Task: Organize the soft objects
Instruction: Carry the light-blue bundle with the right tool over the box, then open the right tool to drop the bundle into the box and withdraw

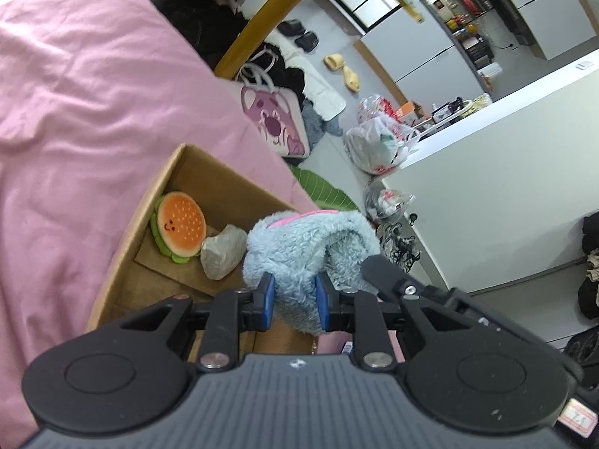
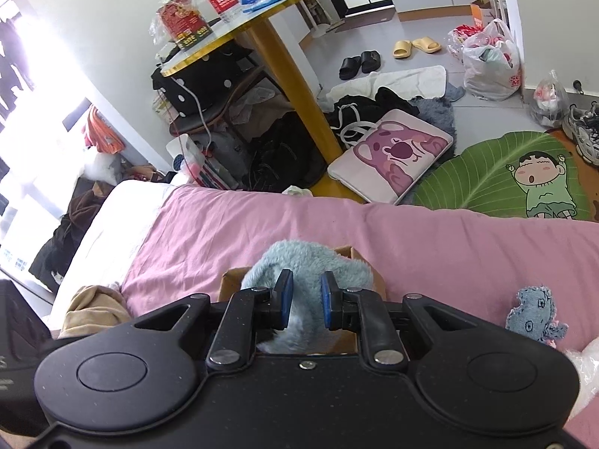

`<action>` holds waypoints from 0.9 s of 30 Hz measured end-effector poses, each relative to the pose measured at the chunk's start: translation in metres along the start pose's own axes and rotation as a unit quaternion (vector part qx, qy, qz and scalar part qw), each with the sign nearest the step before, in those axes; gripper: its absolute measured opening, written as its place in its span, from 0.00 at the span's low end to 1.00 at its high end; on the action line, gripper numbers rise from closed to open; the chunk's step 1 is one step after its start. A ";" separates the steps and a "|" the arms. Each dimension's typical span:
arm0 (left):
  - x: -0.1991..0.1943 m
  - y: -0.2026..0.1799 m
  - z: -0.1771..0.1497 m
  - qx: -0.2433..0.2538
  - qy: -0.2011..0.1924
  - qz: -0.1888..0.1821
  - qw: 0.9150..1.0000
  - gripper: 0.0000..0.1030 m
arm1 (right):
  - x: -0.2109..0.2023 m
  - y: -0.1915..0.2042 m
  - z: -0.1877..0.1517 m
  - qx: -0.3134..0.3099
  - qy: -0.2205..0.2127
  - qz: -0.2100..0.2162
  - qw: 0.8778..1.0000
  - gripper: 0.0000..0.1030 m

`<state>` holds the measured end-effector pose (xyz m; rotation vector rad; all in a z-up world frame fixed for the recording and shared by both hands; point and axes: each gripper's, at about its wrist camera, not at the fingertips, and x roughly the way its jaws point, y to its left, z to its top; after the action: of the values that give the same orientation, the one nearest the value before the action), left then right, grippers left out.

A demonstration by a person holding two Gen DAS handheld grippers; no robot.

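The left gripper (image 1: 294, 301) pinches a fluffy pale-blue plush (image 1: 310, 247) between its blue pads, holding it over the open cardboard box (image 1: 149, 202) on the wrinkled pink sheet (image 1: 75, 112). A round burger plush (image 1: 179, 226) and a crumpled grey lump (image 1: 221, 256) lie inside. The right gripper (image 2: 303, 305) also clamps the furry plush (image 2: 299, 265) over the box (image 2: 230, 280). A small denim toy (image 2: 533, 316) lies on the sheet to the right.

Bed (image 2: 430, 247): pink wrinkled sheet, filling the lower frame of the right view.
On bed: open brown cardboard box (image 1: 142, 217), centre; small blue denim stuffed toy (image 2: 533, 314), lower right; crumpled tan cloth (image 2: 93, 308), lower left.
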<state>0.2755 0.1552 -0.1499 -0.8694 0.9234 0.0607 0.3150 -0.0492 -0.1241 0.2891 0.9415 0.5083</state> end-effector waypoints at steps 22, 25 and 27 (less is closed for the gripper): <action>0.024 0.019 0.009 -0.048 0.010 0.063 0.997 0.32 | -0.037 -0.022 -0.013 0.039 -0.013 0.006 0.999 0.26; 0.019 0.016 0.005 -0.044 0.015 0.067 0.997 0.44 | -0.044 -0.030 -0.018 0.047 -0.016 -0.003 0.999 0.27; 0.014 0.013 0.003 -0.037 0.015 0.065 0.997 0.52 | -0.050 -0.036 -0.022 0.052 -0.018 -0.009 0.998 0.31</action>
<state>0.2809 0.1615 -0.1677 -0.8791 1.0103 0.1962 0.2836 -0.1063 -0.1180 0.3823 0.9352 0.4370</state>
